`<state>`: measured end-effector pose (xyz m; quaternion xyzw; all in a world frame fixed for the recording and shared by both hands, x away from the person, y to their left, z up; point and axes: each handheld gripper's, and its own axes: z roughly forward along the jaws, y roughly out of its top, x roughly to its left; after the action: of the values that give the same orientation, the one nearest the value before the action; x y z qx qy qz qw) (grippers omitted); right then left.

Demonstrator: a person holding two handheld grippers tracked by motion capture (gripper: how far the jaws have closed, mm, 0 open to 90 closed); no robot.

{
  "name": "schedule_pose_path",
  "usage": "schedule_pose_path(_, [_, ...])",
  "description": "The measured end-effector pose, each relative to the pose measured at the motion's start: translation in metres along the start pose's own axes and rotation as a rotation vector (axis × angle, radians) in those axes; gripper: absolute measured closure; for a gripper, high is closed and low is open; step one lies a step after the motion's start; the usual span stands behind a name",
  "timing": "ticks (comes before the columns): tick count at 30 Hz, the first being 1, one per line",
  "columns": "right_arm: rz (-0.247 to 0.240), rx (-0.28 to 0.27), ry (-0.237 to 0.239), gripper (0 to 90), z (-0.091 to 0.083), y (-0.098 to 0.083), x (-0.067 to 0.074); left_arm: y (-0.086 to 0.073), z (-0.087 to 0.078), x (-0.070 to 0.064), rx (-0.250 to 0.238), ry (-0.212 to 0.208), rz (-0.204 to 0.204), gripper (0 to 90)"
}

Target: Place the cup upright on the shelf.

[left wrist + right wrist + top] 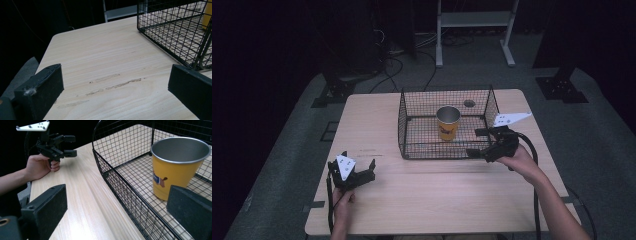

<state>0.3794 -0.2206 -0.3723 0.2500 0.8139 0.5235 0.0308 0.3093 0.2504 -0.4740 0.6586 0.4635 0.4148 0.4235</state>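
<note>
- The pale wooden bench [377, 125] stands in a dark room on grey floor, with a white metal frame [474, 30] behind it.
- The left hand-held gripper [360, 172] rests at the bench's near left, jaws apart and empty.
- The black wire basket [412, 127] sits right of centre and holds an upright yellow cup [448, 122] with a metal rim.
- The right hand-held gripper [479, 142] hovers at the basket's near right corner, jaws apart, near the cup without touching it.
- The right gripper view shows a printed picture on the cup's side; the left gripper view shows scuff marks [115, 82] in the wood.
</note>
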Motion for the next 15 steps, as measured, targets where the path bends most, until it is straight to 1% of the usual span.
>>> schedule_pose_path(2, [0.009,-0.004,0.004,2.7,-0.002,-0.003,0.000,0.000,0.000,0.000,-0.001,0.000,-0.002,0.0])
schedule_pose_path(5, [0.012,-0.002,-0.004,2.7,-0.006,-0.008,0.000,0.000,0.000,0.000,-0.001,0.000,0.000,0.0])
schedule_pose_path(8, [0.017,0.007,0.002,2.7,-0.009,-0.010,0.000,0.000,0.000,0.000,0.001,0.000,0.002,0.0])
schedule_pose_path(10, [0.016,-0.002,0.000,2.7,-0.011,-0.011,0.001,0.000,0.000,0.000,-0.001,0.000,0.000,0.0])
schedule_pose_path(15, [0.016,0.002,0.002,2.7,-0.014,-0.018,0.005,0.000,0.000,0.000,0.000,0.000,0.000,0.0])
